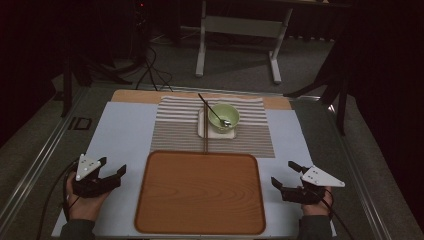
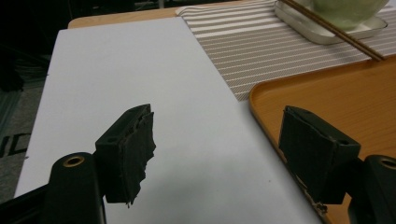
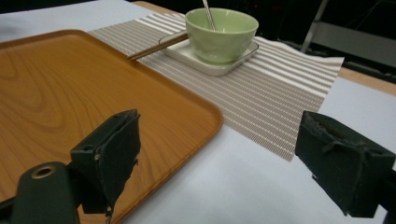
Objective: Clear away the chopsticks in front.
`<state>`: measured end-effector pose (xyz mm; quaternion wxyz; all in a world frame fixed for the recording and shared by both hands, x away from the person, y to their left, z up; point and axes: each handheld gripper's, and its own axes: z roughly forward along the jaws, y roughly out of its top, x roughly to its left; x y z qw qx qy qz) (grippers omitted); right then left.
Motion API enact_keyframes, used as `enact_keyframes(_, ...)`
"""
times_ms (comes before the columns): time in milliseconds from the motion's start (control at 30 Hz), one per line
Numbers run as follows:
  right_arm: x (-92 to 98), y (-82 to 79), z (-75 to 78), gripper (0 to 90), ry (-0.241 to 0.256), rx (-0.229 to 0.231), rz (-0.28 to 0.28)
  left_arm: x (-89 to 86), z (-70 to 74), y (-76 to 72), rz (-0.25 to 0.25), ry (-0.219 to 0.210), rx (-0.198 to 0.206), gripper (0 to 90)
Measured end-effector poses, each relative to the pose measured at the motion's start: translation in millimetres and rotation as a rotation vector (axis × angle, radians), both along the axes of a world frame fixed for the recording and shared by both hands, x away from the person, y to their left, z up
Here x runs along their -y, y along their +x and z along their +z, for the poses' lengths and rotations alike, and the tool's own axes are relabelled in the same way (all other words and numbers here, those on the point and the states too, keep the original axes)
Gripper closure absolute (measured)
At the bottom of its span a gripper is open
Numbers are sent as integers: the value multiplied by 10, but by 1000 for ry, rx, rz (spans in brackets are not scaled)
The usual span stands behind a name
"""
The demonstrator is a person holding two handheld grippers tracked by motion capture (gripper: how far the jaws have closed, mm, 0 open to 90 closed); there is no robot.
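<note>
Jaws on both the left gripper [image 1: 111,167] and right gripper [image 1: 284,174] stand spread, grasping nothing, their black pads frayed. Between them lies a rounded wooden tray [image 1: 200,192], glossy and grained. Just beyond it, on a striped mat [image 1: 175,131], a pale green bowl [image 1: 223,117] with a spoon [image 1: 220,119] sits on a white dish [image 1: 202,129]; chopsticks [image 1: 205,125] cross it.
</note>
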<state>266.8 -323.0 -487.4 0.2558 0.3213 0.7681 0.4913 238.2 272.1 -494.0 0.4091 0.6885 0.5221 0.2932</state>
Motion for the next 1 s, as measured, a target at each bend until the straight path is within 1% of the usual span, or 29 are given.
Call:
enact_keyframes(100, 2, -14, 12, 137, -2, 11, 2, 40, 20, 37, -4, -7, 4, 269)
enact_keyframes(167, 5, -16, 15, 137, -6, 14, 1, 82, 53, 82, -20, -22, 10, 269)
enact_keyframes(233, 9, -16, 15, 137, -4, 12, -2, 139, 104, 122, -36, -12, 24, 272)
enact_keyframes(333, 11, -26, 18, 137, -3, 17, -5, 214, 172, 182, -54, -21, 44, 278)
enact_keyframes(433, 19, -32, 22, 138, -6, 19, -7, 289, 230, 267, -64, -22, 57, 283)
enact_keyframes(600, 31, -40, 25, 138, 1, 23, -12, 409, 309, 440, -72, -7, 76, 289)
enact_keyframes(633, 31, -40, 25, 138, 1, 23, -12, 409, 309, 440, -72, -7, 76, 289)
enact_keyframes(667, 32, -40, 25, 138, 1, 23, -11, 463, 344, 549, -66, 1, 85, 289)
enact_keyframes(767, 31, -39, 24, 139, 1, 26, -7, 504, 370, 664, -49, -11, 105, 284)
enact_keyframes(800, 29, -38, 23, 139, 0, 27, -7, 519, 372, 704, -50, -12, 104, 288)
enact_keyframes(833, 29, -38, 23, 139, 0, 27, -7, 519, 372, 704, -50, -12, 104, 290)
enact_keyframes(867, 28, -37, 22, 139, 0, 27, -7, 560, 366, 772, -51, -4, 101, 290)
enact_keyframes(933, 25, -40, 24, 139, 1, 28, -6, 605, 355, 837, -54, 13, 95, 292)
enact_keyframes(1000, 26, -41, 25, 139, 1, 31, -7, 654, 349, 908, -62, 18, 91, 295)
